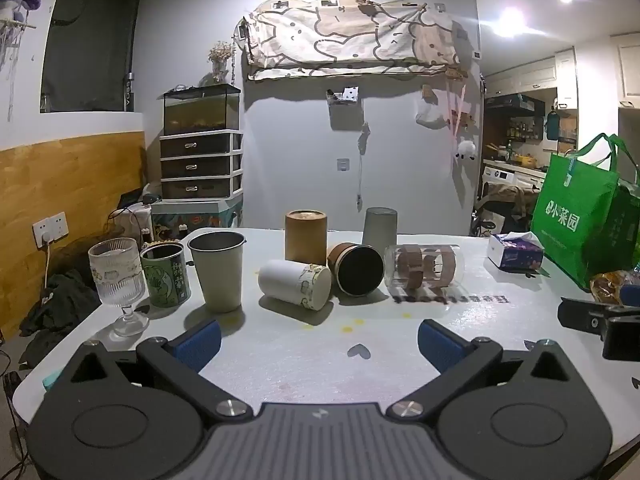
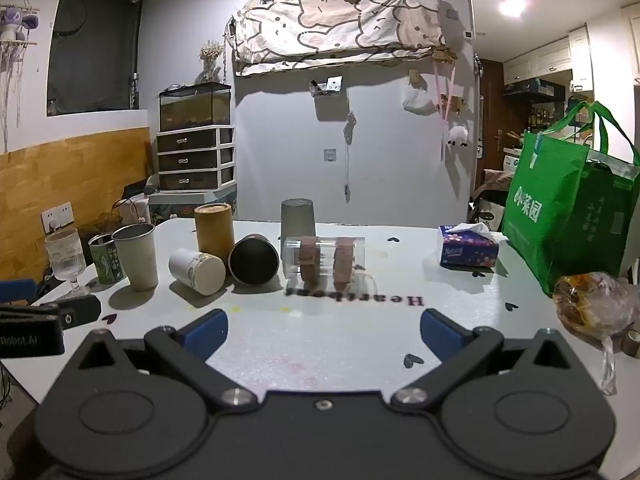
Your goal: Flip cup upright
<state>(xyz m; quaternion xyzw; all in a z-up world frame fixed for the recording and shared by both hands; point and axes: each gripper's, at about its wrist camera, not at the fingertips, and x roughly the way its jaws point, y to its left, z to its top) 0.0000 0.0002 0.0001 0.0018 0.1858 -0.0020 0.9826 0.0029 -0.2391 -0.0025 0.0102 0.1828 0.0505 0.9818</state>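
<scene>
Holding our left gripper (image 1: 319, 340) and right gripper (image 2: 323, 330) spread wide and empty, we face three cups (image 1: 296, 285) lying mid-bench (image 1: 500, 320).

I was looking into a home. A fish tank (image 1: 201, 109) sat on plastic drawers (image 1: 201, 165) at the far left, a bear-print cloth (image 1: 352, 38) hung on the wall, and kitchen shelves (image 1: 520, 128) showed far right.

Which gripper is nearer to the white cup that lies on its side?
Left. The white cylindrical cup lying on its side sits almost straight ahead of the left gripper; from the right gripper, it lies farther off, ahead-left.
</scene>
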